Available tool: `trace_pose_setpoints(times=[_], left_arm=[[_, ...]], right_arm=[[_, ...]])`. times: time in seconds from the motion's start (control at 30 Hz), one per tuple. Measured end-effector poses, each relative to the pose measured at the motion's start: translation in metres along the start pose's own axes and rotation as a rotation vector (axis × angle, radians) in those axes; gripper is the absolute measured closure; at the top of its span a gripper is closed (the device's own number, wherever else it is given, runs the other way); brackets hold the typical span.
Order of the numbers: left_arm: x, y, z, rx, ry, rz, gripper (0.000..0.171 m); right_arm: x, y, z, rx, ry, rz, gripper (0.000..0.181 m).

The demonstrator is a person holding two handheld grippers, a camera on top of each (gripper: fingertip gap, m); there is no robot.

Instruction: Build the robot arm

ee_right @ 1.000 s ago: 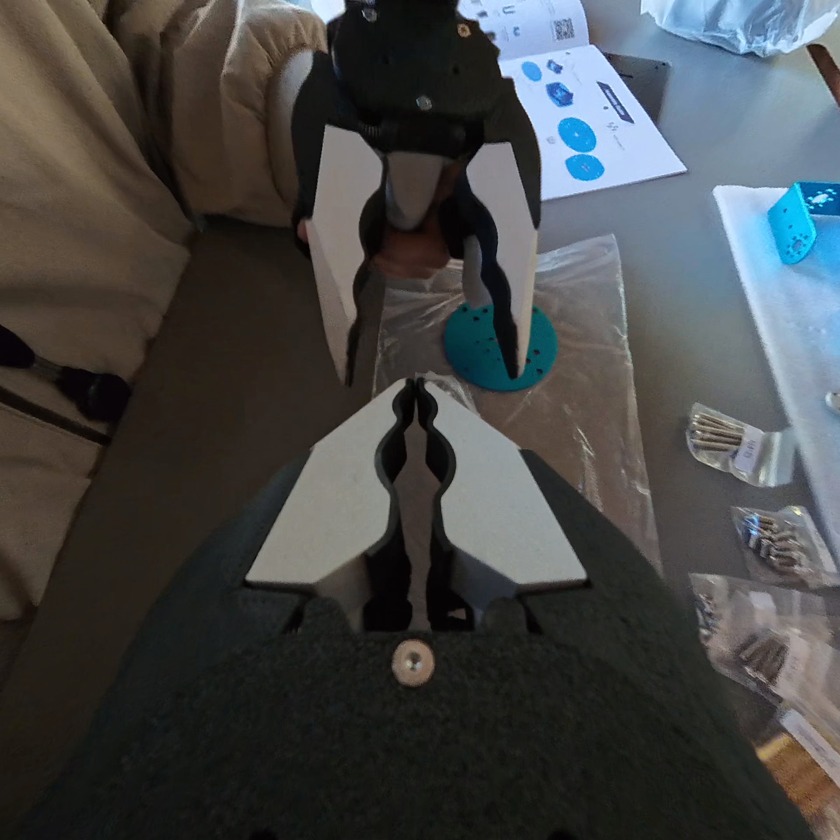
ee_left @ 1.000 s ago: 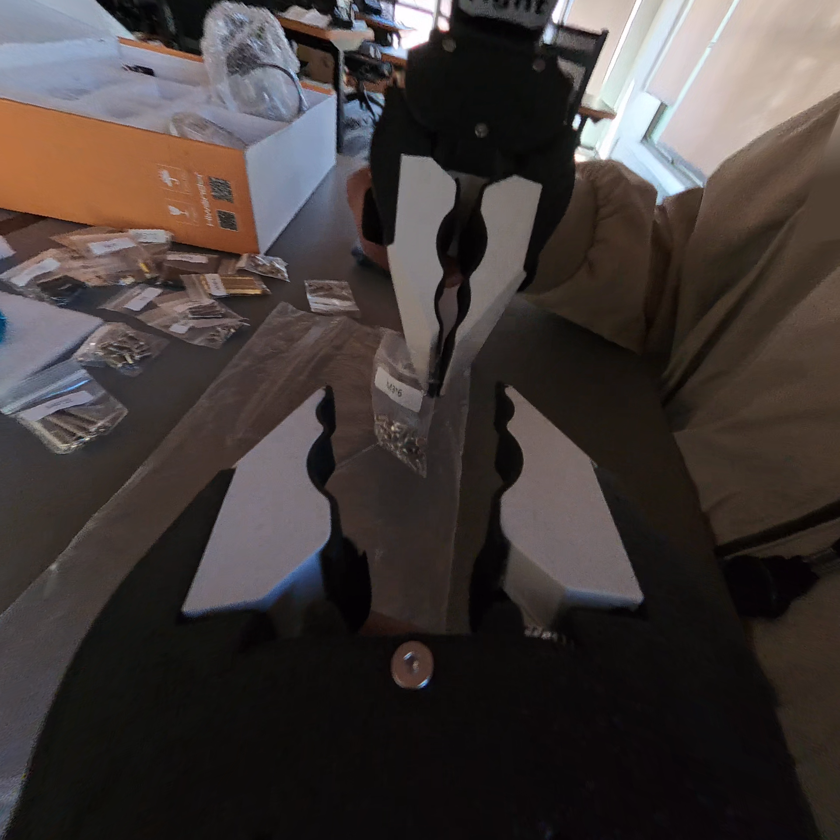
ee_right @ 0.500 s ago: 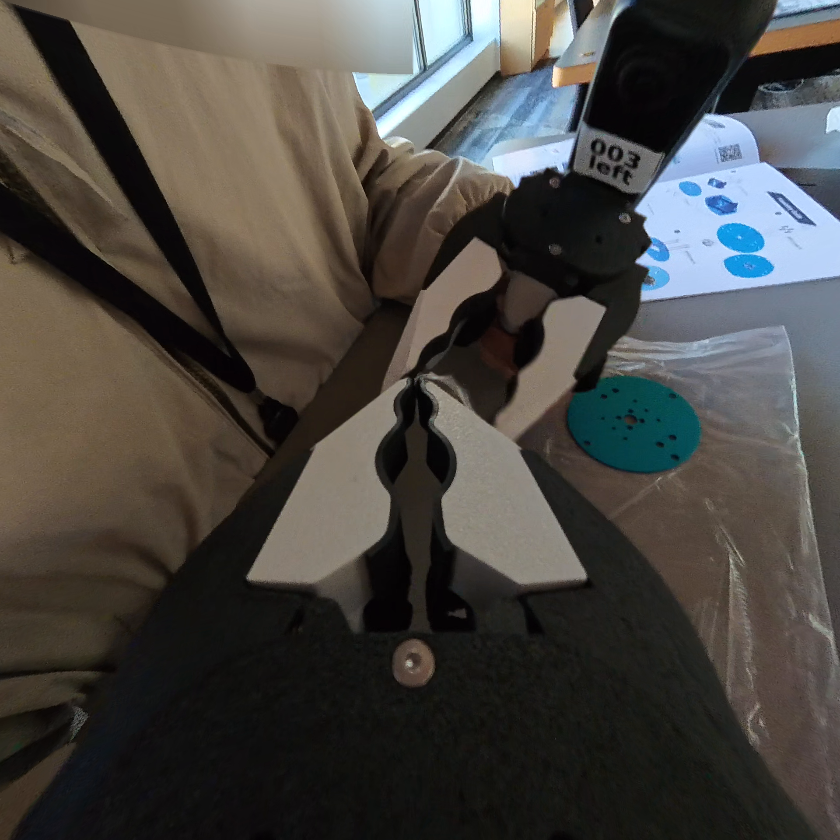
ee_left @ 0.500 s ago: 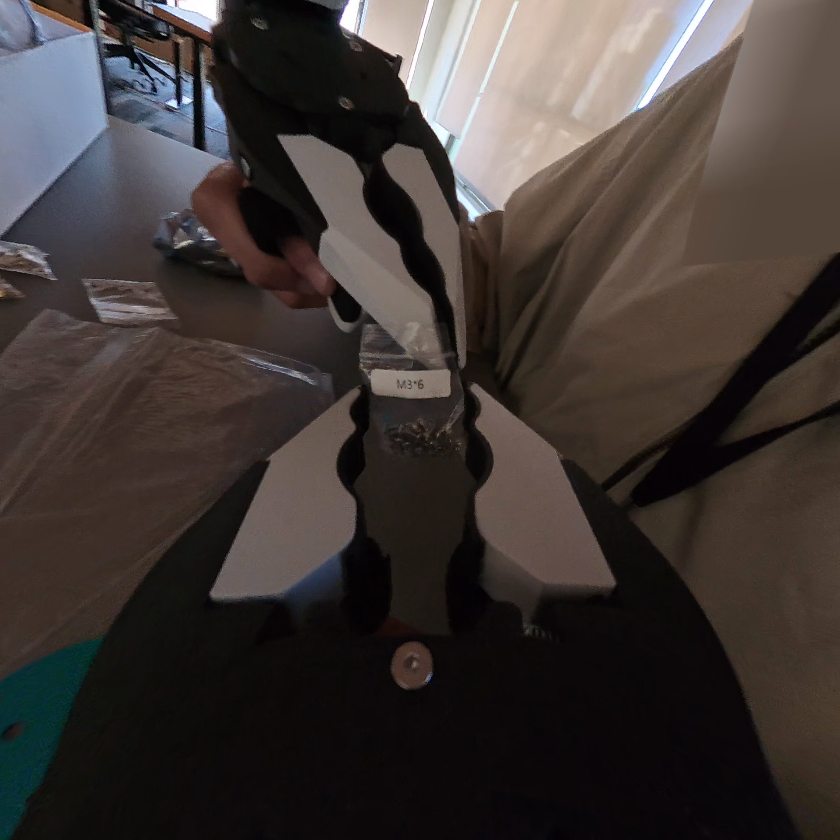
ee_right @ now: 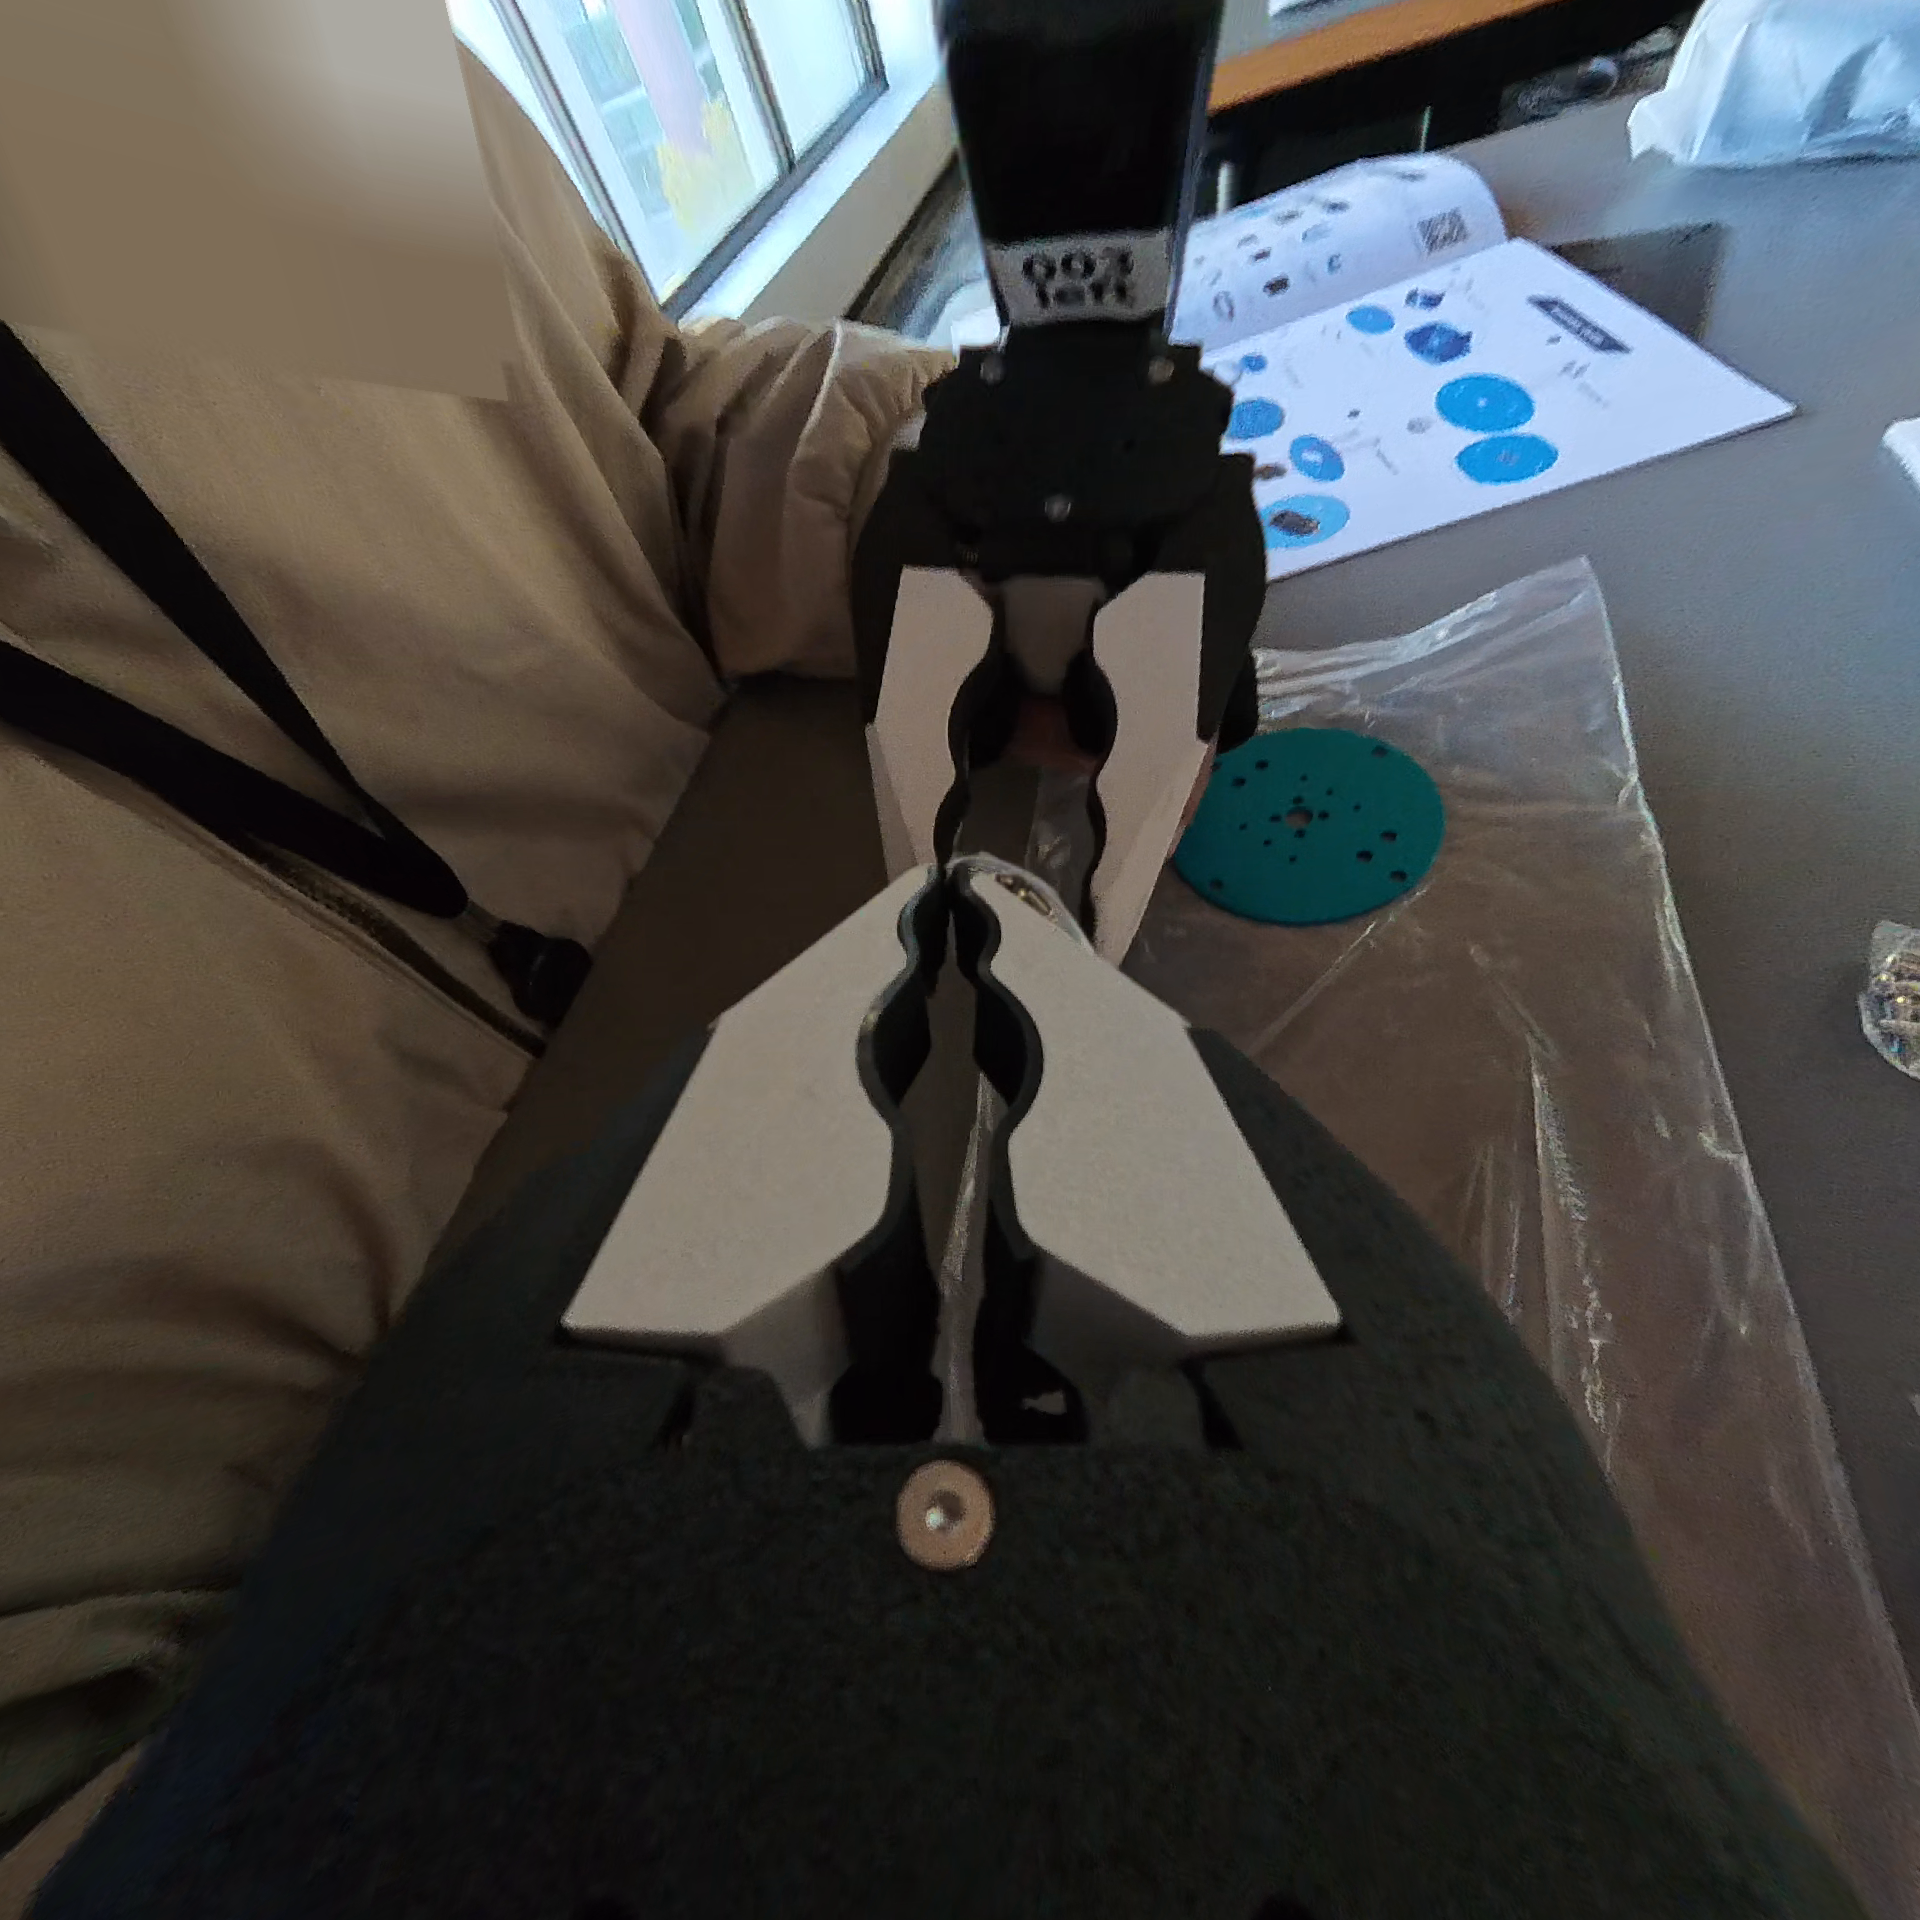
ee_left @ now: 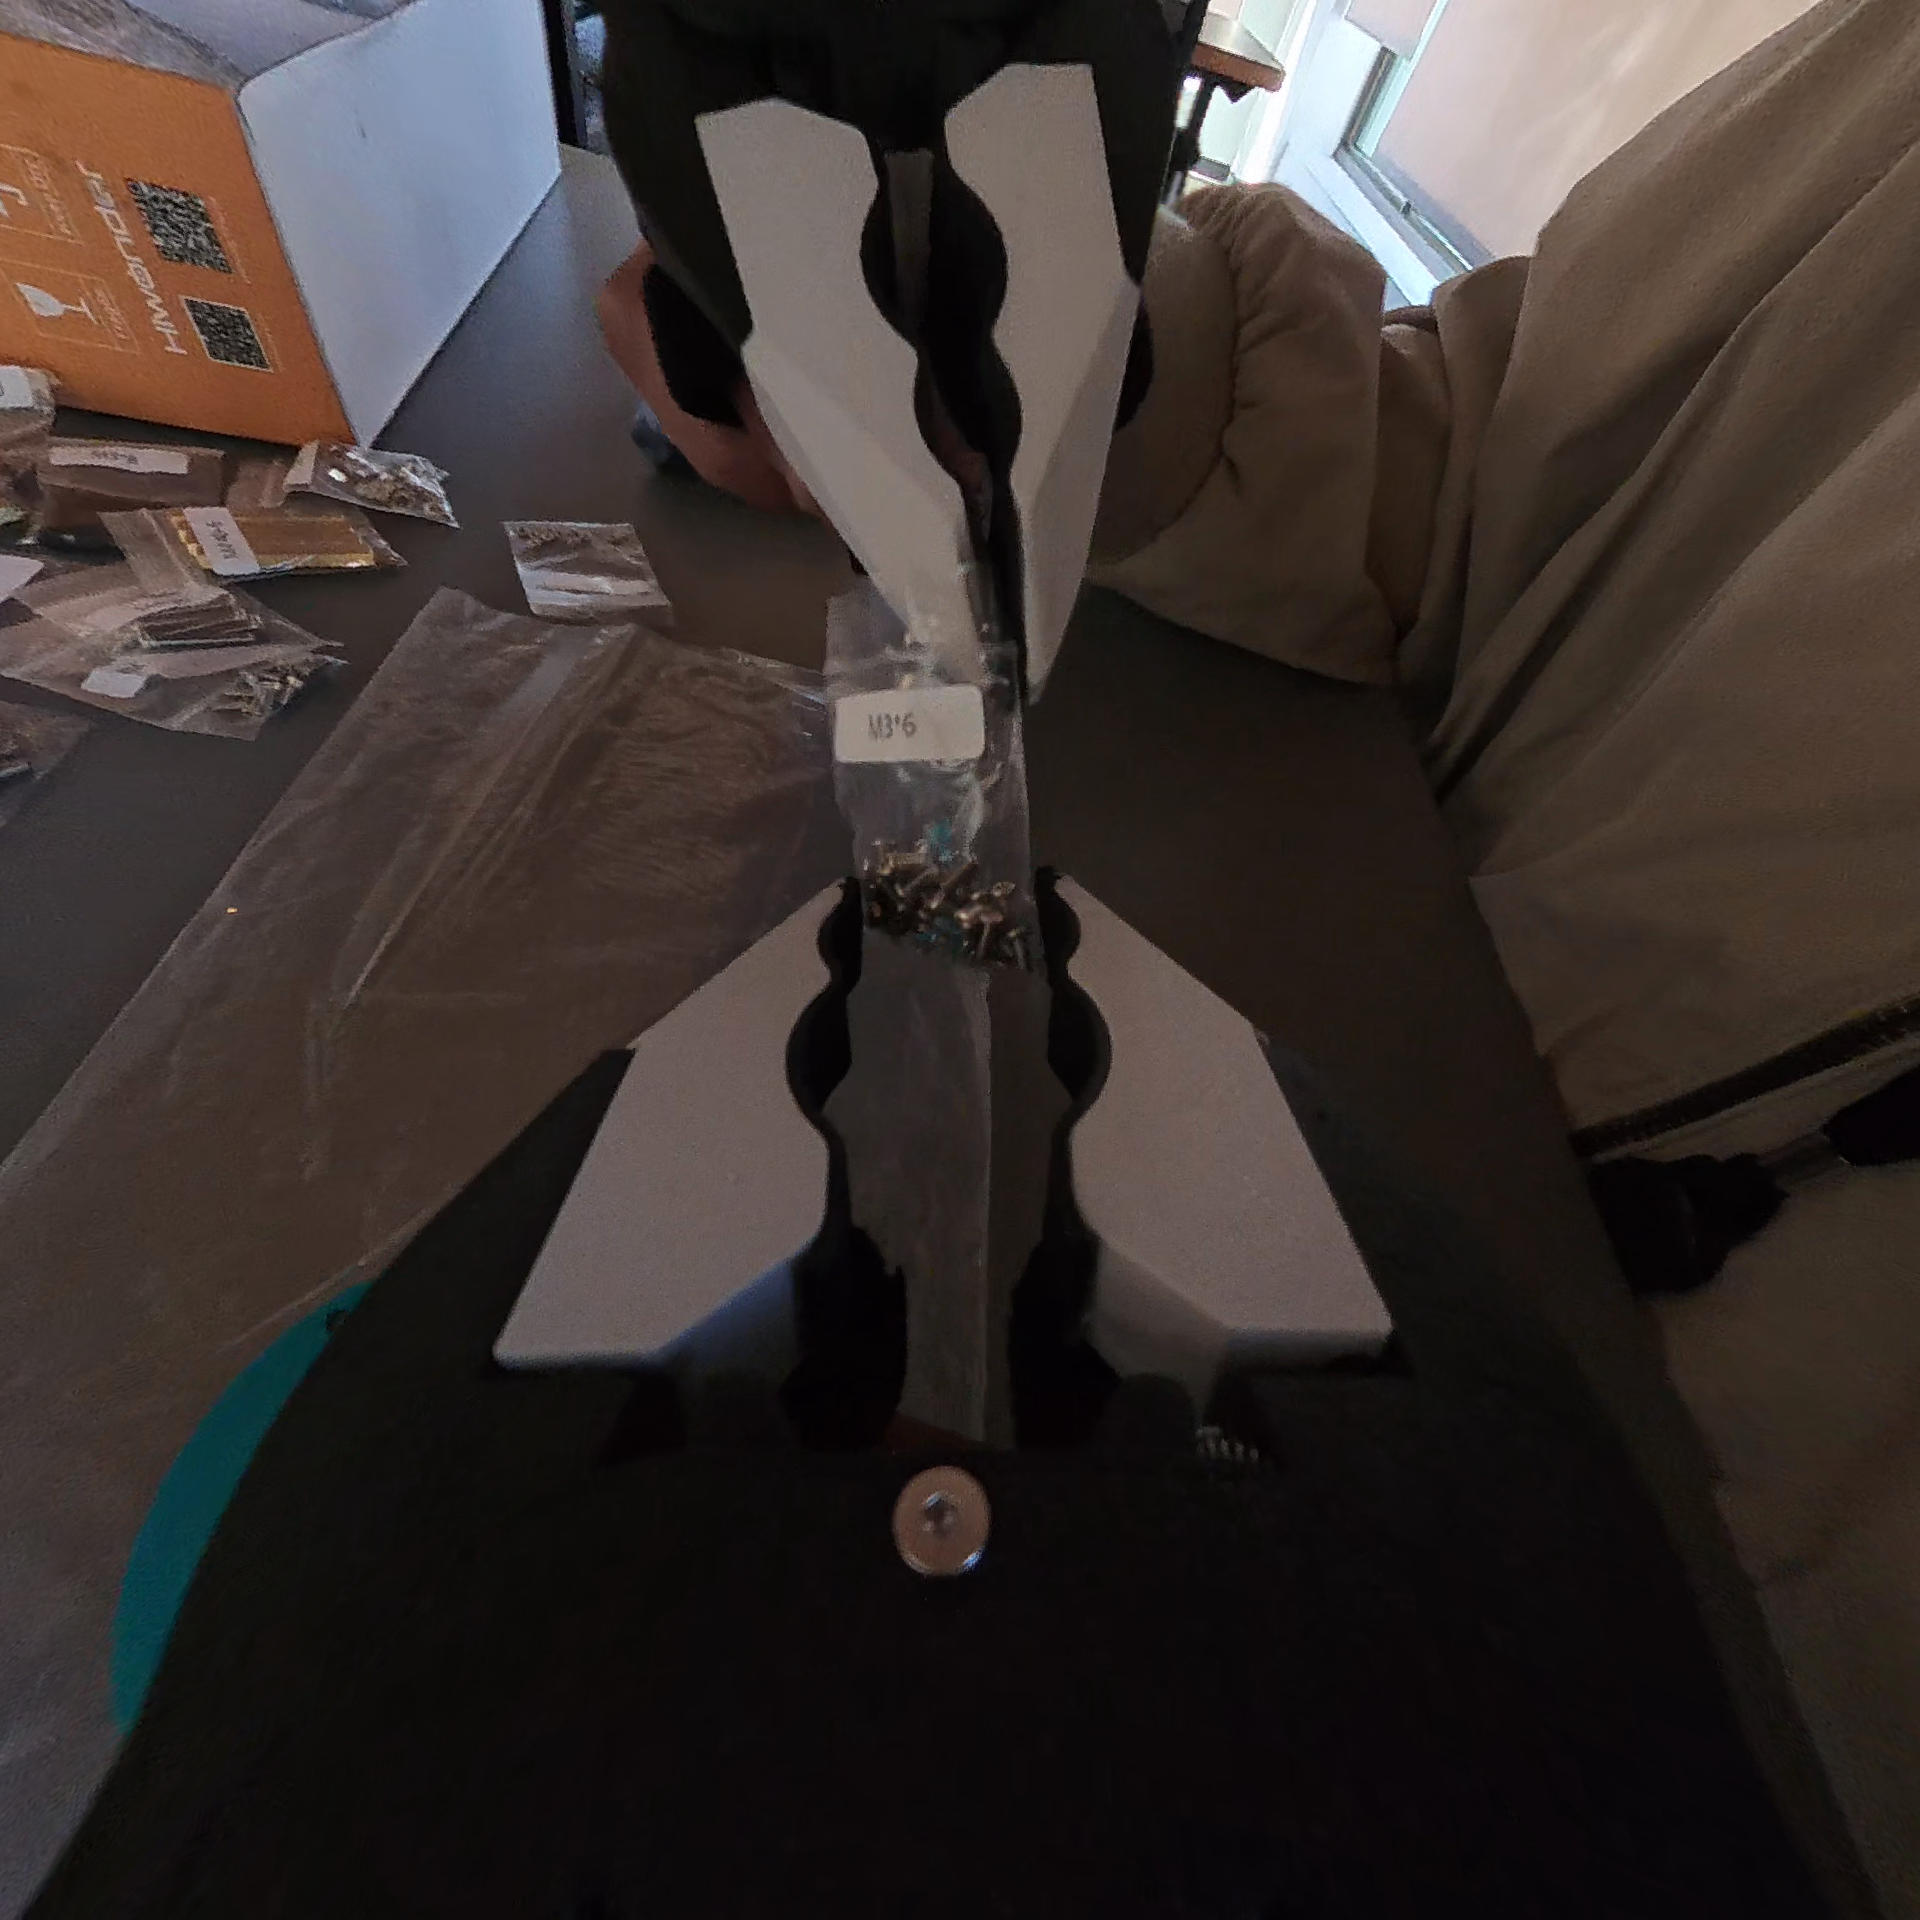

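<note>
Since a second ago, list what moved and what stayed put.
The left gripper has narrowed its still open jaws and closed in on the small screw bag, its tips now flanking the screws. The right gripper stays shut on the bag's top. The teal disc lies unmoved on the plastic sheet.

The two grippers meet nose to nose above the near edge of the dark table (ee_left: pixel 1195 790), and the small bag of screws (ee_left: pixel 930 821) hangs in the gap between the left gripper (ee_left: pixel 948 904)'s parted fingers, so that lane is blocked. The person's beige jacket (ee_right: pixel 343 779) crowds one side. The large clear plastic sheet (ee_left: pixel 499 831) lies flat beneath, with a teal disc (ee_right: pixel 1314 826) on it. Farther off, small parts packets (ee_left: pixel 239 582) and an orange and white box (ee_left: pixel 260 208) fill the table; an open booklet (ee_right: pixel 1475 395) seems to lie flat beyond the disc.
</note>
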State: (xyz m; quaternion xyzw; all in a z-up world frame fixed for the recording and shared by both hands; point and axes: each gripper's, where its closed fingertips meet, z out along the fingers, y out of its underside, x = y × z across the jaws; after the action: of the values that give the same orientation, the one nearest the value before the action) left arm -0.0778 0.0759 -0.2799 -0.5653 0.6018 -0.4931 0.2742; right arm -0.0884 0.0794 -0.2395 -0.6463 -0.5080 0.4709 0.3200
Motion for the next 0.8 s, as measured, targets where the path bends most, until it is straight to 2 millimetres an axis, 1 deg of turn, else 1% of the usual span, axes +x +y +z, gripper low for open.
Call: trace_pose_setpoints(times=[0.1, 0.2, 0.23, 0.27, 0.3, 0.37, 0.4, 0.43, 0.47, 0.5, 0.57, 0.6, 0.63, 0.67, 0.73, 0.8], left_arm=[[-0.011, -0.008, -0.005, 0.047, -0.074, 0.017, 0.145], [-0.028, -0.016, -0.016, 0.102, -0.183, 0.044, 0.15], [-0.031, -0.019, -0.02, 0.121, -0.21, 0.058, 0.155], [-0.033, -0.021, -0.024, 0.137, -0.226, 0.075, 0.167], [-0.033, -0.021, -0.025, 0.144, -0.229, 0.093, 0.171], [-0.036, -0.018, -0.025, 0.121, -0.249, 0.102, 0.171], [-0.036, -0.015, -0.023, 0.1, -0.246, 0.097, 0.171], [-0.038, -0.013, -0.022, 0.088, -0.256, 0.095, 0.165], [-0.041, -0.012, -0.022, 0.083, -0.28, 0.091, 0.15], [-0.043, -0.01, -0.022, 0.074, -0.291, 0.088, 0.141], [-0.048, -0.004, -0.022, 0.054, -0.313, 0.065, 0.14], [-0.047, -0.002, -0.021, 0.042, -0.308, 0.058, 0.144], [-0.048, -0.002, -0.021, 0.038, -0.319, 0.058, 0.156], [-0.05, -0.004, -0.022, 0.047, -0.34, 0.07, 0.164], [-0.052, -0.007, -0.022, 0.064, -0.358, 0.091, 0.167], [-0.057, -0.007, -0.023, 0.068, -0.367, 0.073, 0.167]], right_arm=[[0.008, -0.002, -0.004, 0.036, 0.009, 0.063, 0.181], [0.026, -0.001, -0.008, 0.087, 0.048, 0.179, 0.181], [0.031, 0.0, -0.01, 0.103, 0.046, 0.235, 0.181], [0.037, 0.0, -0.012, 0.125, 0.044, 0.29, 0.181], [0.042, 0.0, -0.014, 0.151, 0.044, 0.344, 0.181], [0.043, -0.002, -0.013, 0.186, 0.005, 0.421, 0.181], [0.047, 0.0, -0.011, 0.185, 0.017, 0.448, 0.181], [0.049, 0.001, -0.01, 0.189, 0.021, 0.47, 0.181], [0.049, 0.0, -0.01, 0.206, 0.01, 0.491, 0.181], [0.051, -0.001, -0.01, 0.221, 0.008, 0.515, 0.181], [0.055, -0.002, -0.012, 0.244, 0.019, 0.552, 0.181], [0.057, -0.002, -0.013, 0.255, 0.027, 0.565, 0.181], [0.058, -0.003, -0.014, 0.266, 0.025, 0.578, 0.181], [0.058, -0.004, -0.015, 0.274, 0.018, 0.588, 0.181], [0.057, -0.007, -0.016, 0.301, -0.003, 0.606, 0.181], [0.06, -0.007, -0.018, 0.327, -0.009, 0.644, 0.181]])
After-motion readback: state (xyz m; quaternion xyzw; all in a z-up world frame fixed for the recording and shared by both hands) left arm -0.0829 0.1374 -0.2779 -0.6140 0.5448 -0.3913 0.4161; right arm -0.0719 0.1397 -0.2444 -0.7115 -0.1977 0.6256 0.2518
